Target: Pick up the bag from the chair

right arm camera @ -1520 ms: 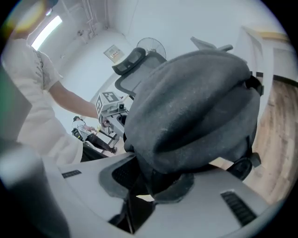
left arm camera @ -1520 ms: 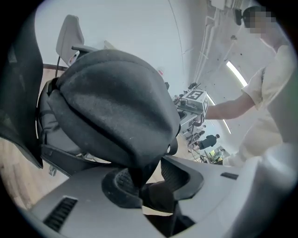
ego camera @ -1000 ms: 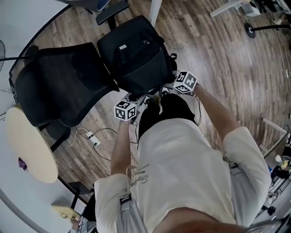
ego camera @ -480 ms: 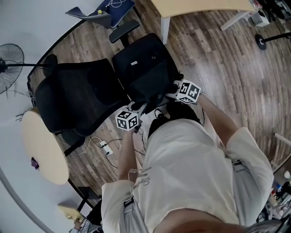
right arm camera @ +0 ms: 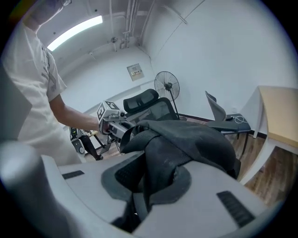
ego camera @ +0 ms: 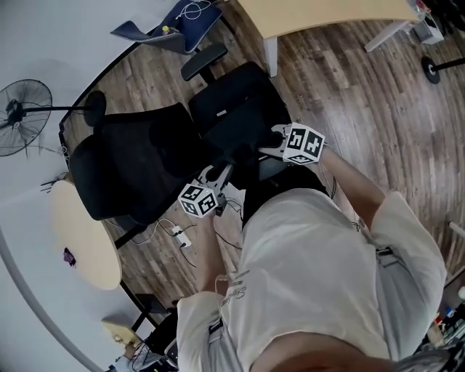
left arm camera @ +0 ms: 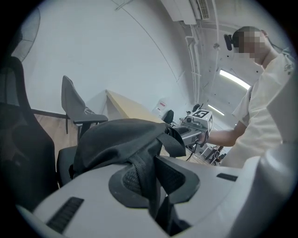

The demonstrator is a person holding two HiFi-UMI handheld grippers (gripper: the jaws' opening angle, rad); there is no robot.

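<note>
The black bag (ego camera: 236,116) hangs between my two grippers over the seat of the black office chair (ego camera: 142,163). My left gripper (ego camera: 214,178) is shut on one of its webbing straps (left arm camera: 146,179), which runs down between the jaws. My right gripper (ego camera: 269,144) is shut on another strap (right arm camera: 151,181) at the bag's near right side. In the left gripper view the bag (left arm camera: 118,139) bulges above the jaws, with the right gripper (left arm camera: 193,130) beyond it. In the right gripper view the bag (right arm camera: 191,139) fills the middle and the left gripper (right arm camera: 111,122) shows behind.
A wooden desk (ego camera: 327,14) stands at the back, a pale round table (ego camera: 83,236) at the left. A floor fan (ego camera: 22,109) sits far left, a second chair with a blue seat (ego camera: 182,18) at the back. A power strip with cables (ego camera: 176,234) lies on the wooden floor.
The bag has come up from the chair seat toward the person, both grippers holding its straps. The left gripper dropped lower in the view; the camera shifted, revealing the fan and desk.
</note>
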